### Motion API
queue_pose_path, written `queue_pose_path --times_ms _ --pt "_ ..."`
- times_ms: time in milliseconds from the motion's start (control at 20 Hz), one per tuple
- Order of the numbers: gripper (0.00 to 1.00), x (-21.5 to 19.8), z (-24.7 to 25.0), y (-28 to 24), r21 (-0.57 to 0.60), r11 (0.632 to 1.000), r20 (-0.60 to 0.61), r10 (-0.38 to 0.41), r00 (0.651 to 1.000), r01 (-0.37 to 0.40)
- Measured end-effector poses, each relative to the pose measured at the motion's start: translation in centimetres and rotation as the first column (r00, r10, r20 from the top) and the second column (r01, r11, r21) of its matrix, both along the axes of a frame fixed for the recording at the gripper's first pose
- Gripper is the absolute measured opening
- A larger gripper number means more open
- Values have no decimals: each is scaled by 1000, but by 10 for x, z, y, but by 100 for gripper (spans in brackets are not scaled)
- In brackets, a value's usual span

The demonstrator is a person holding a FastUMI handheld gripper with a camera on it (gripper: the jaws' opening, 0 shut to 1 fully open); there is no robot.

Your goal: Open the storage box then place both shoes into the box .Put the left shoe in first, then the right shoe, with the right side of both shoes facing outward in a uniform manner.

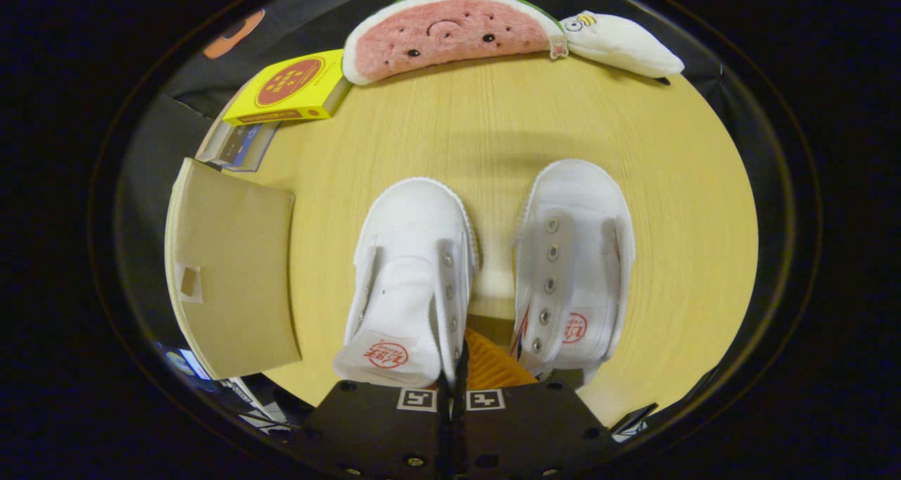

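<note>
The tongs (456, 388) are pressed together, holding nothing, just behind the heels of two white shoes on the counter (704, 205). The left shoe (412, 283) stands between the closed cardboard storage box (236, 276) and the right shoe (574, 269).

**Lighting and image quality, gripper view**

Bright, even light from overhead. Wooden table (450, 121) evenly lit, with a soft broad shadow band just beyond the toes of the two white shoes (415, 283). Shoe canvas near overexposed, detail thin. Strong fisheye bending: table rim bows, watermelon plush (450, 33) curves. Gripper (454, 388) close to the lens, slightly soft; its fingers look pressed together, possibly blur.
</note>
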State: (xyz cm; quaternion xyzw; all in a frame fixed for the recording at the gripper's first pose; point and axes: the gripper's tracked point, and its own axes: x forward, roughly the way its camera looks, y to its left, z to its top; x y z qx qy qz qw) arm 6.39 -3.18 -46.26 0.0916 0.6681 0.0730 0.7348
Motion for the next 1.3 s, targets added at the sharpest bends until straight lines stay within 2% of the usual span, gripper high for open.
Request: queue_pose_path --times_ms 100,350,700,800,1100,1300 --pt "0 2 24 5 39 999 9 -19 1000 18" --pt "0 16 96 17 38 999 112 -22 994 18" --pt "0 16 183 83 70 997 156 -32 987 21" --pt "0 15 200 112 91 996 180 -9 984 -7" --pt "0 10 208 207 112 992 194 40 980 -62" --pt "0 0 185 264 136 991 154 -5 988 -16"
